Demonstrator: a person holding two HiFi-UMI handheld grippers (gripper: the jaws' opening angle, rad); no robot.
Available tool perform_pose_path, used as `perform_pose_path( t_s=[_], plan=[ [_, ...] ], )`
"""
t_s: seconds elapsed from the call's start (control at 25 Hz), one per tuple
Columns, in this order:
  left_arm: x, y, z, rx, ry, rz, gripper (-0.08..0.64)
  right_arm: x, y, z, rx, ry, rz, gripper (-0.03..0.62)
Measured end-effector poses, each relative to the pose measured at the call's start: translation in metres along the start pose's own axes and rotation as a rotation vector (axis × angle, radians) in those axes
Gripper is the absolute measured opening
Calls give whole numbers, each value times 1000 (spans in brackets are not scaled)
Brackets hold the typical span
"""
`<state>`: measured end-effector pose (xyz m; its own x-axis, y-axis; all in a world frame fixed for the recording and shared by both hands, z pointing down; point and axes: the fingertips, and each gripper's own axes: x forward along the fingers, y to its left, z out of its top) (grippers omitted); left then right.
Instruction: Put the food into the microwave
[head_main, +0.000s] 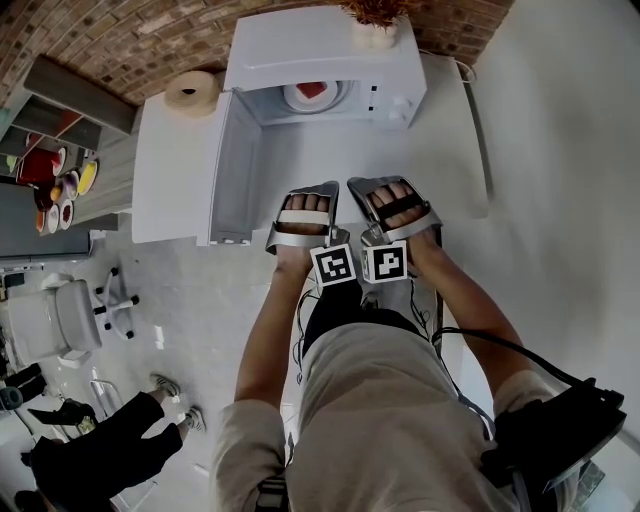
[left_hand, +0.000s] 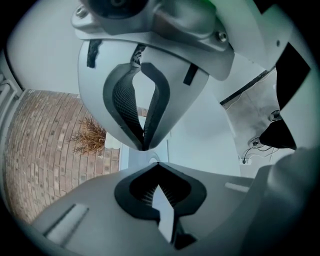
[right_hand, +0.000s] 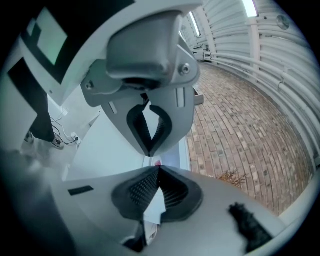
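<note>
Holding left tongs (head_main: 308, 192) and right tongs (head_main: 392, 186) together, empty, we face food (head_main: 313, 90) inside the microwave (head_main: 300, 40); its open door (head_main: 232, 170) lies nearer the left.

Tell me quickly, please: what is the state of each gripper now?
Left gripper: closed, holding nothing.
Right gripper: closed, holding nothing.
</note>
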<state>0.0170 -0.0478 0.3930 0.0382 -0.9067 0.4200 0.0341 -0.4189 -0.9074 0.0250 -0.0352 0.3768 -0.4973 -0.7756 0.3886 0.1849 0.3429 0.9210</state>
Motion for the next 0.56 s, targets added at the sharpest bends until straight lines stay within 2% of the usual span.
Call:
perform_pose_path(
  t_s=[0.56],
  plan=[
    [-6, 4, -5, -7, 2, 9, 6, -3, -6, 11, 0, -4, -14, 8]
  ],
)
